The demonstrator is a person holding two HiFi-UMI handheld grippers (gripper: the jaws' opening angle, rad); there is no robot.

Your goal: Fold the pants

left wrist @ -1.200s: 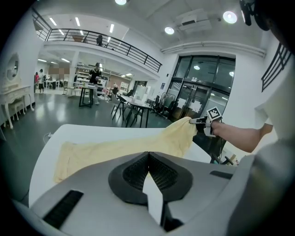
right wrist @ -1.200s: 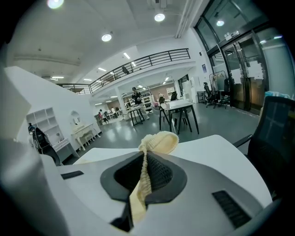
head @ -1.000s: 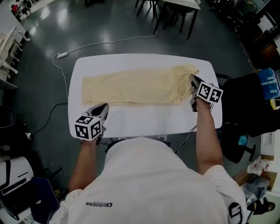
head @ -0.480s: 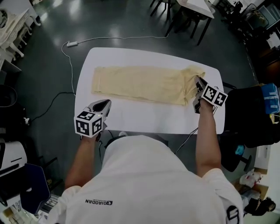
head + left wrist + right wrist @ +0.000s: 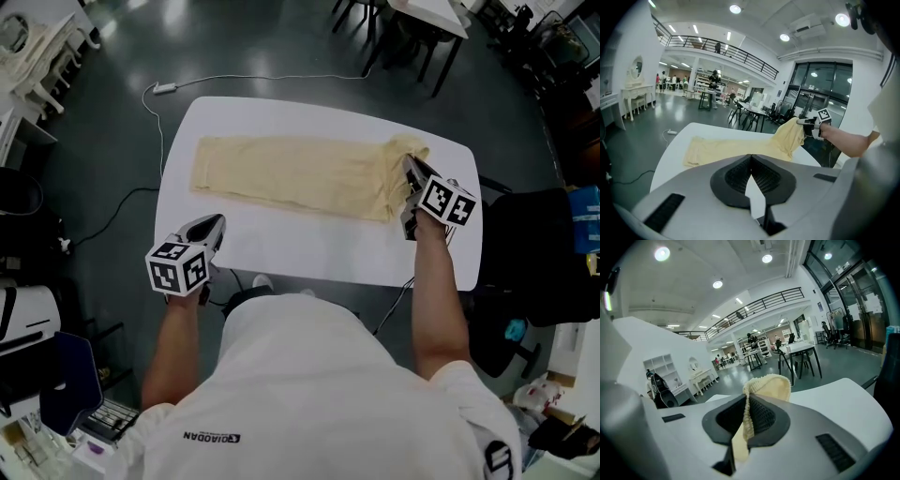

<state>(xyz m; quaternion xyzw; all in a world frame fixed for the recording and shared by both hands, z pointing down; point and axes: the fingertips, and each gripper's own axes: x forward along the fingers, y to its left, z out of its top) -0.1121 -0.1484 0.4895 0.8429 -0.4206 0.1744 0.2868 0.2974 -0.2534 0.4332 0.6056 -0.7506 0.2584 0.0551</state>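
Note:
The pale yellow pants (image 5: 300, 173) lie flat lengthwise on the white table (image 5: 309, 246), legs to the left and waist to the right. My right gripper (image 5: 410, 169) is shut on the waistband at the table's right end, and the cloth there is lifted and bunched. In the right gripper view the ribbed waistband (image 5: 771, 383) sticks up from between the closed jaws of my right gripper (image 5: 747, 401). My left gripper (image 5: 217, 224) hangs over the table's front left edge, shut and empty, apart from the pants. The left gripper view shows its own left gripper (image 5: 751, 157), the pants (image 5: 726, 150) beyond and the right gripper (image 5: 806, 123) raising the waist.
A white cable with an adapter (image 5: 165, 87) runs on the floor behind and left of the table. A black chair (image 5: 525, 248) stands close on the right. Dark tables and chairs (image 5: 422, 23) are beyond, white furniture (image 5: 33, 56) at far left.
The right gripper has drawn the waist up a little, still holding it. The left gripper has drifted back toward the table's front left edge, staying shut and empty.

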